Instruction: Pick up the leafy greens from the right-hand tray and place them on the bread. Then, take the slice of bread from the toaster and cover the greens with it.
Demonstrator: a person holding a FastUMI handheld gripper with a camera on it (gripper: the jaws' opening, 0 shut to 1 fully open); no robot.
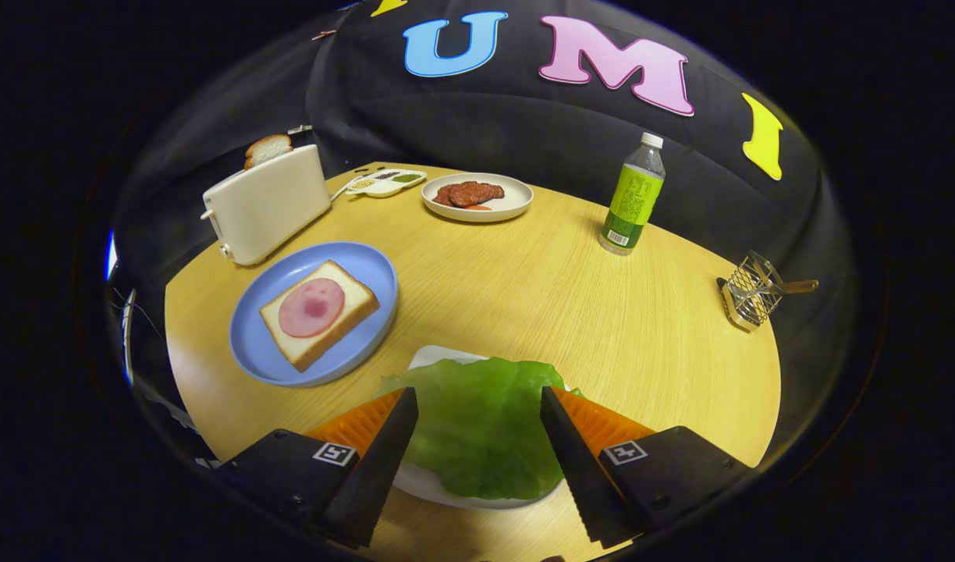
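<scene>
A green lettuce leaf [477, 425] lies on a white tray [434, 357], right between my two fingers. My gripper [477, 414] is open, one finger on each side of the leaf, and whether they touch it I cannot tell. Beyond the fingers to the left, a blue plate [259, 355] carries a bread slice [345, 308] topped with a round of ham [311, 307]. Behind the plate stands a cream toaster [267, 204] with a slice of bread [268, 148] sticking up from its slot.
A white plate with red meat slices [477, 197] and a small divided dish [384, 182] sit at the table's far side. A green-labelled bottle [633, 197] stands to the right, and a wire rack [750, 293] rests near the right edge.
</scene>
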